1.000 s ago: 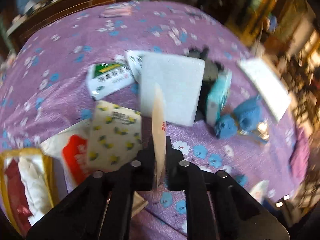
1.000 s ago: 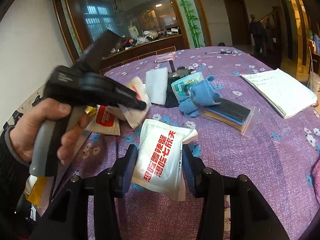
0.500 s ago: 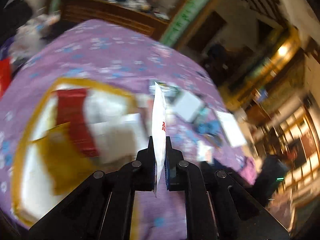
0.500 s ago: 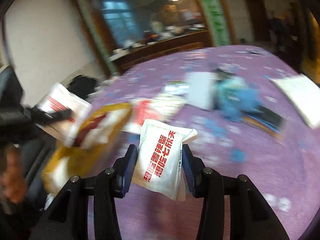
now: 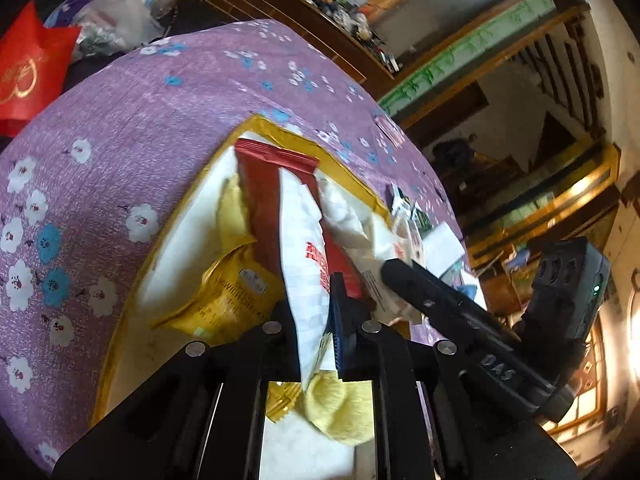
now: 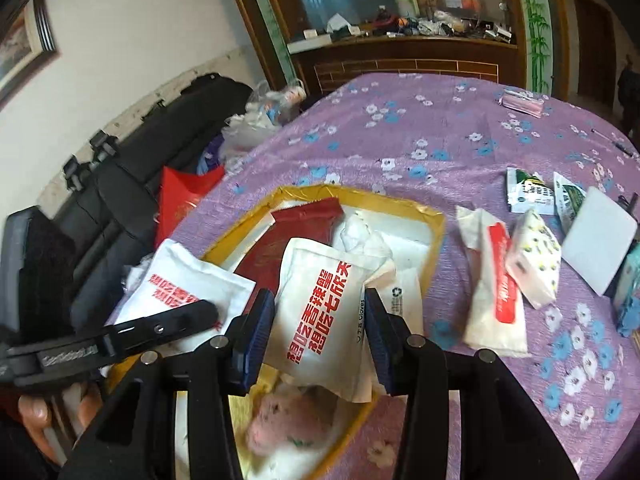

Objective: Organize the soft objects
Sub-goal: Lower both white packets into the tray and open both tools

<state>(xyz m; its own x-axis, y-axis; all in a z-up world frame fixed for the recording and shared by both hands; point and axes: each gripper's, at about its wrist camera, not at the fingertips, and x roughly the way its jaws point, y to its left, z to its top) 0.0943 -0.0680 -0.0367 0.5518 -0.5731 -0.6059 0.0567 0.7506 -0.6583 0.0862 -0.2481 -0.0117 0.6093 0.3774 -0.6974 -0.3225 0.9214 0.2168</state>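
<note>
the left gripper (image 5: 320,320) is almost closed and its jaws are opening a little; a thin white packet with red letters (image 5: 306,264) is still pinched edge-on between them. this packet hangs over the gold-rimmed box (image 5: 188,204), which stands on the purple flowered tablecloth (image 5: 120,120). in the box lie a dark red packet (image 5: 264,184), a yellow snack bag (image 5: 232,292), some white tissue (image 5: 344,216) and a yellow soft thing (image 5: 340,412) near the camera.

the right gripper (image 6: 318,322) is about half wide and holds a second white packet with red letters (image 6: 316,312) flat between its blue pads (image 6: 256,320), also above the box (image 6: 438,224). a pink fluffy thing (image 6: 280,420) lies in the box under it. on the cloth to the right, outside the box, are a tissue pack with a red label (image 6: 496,292), a dotted tissue pack (image 6: 534,264) just beside it, and a white pad (image 6: 600,244).
</note>
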